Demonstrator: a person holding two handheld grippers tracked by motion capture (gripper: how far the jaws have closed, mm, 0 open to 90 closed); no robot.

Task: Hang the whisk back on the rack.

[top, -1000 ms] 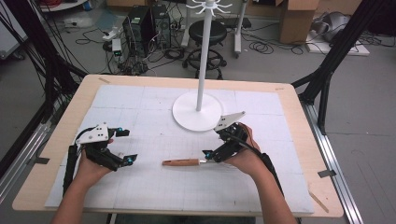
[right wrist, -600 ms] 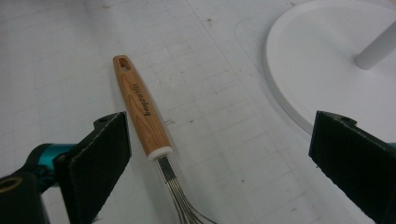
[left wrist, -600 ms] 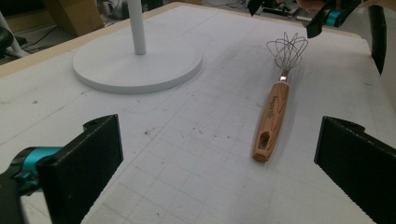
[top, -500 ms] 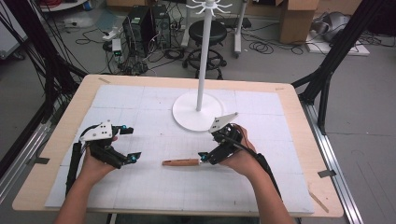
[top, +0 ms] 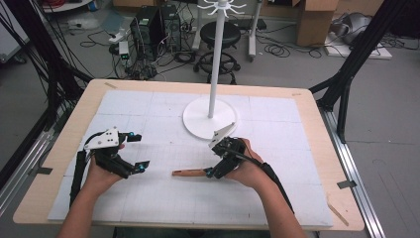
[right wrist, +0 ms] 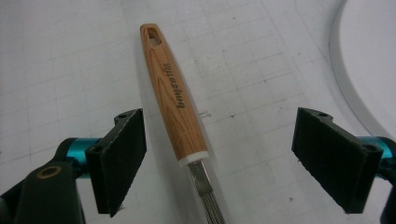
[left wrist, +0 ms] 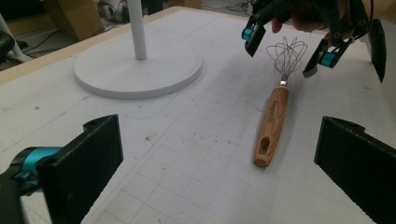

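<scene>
We see the right gripper (top: pixel 214 172) spread wide astride the whisk (left wrist: pixel 274 107), not gripping; the left gripper (top: pixel 137 151) hovers open, well apart.

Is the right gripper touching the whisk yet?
Apart. The right gripper view shows the right gripper open, bare mat between each jaw and the whisk; the left gripper view shows its jaws straddling the wire head.
</scene>
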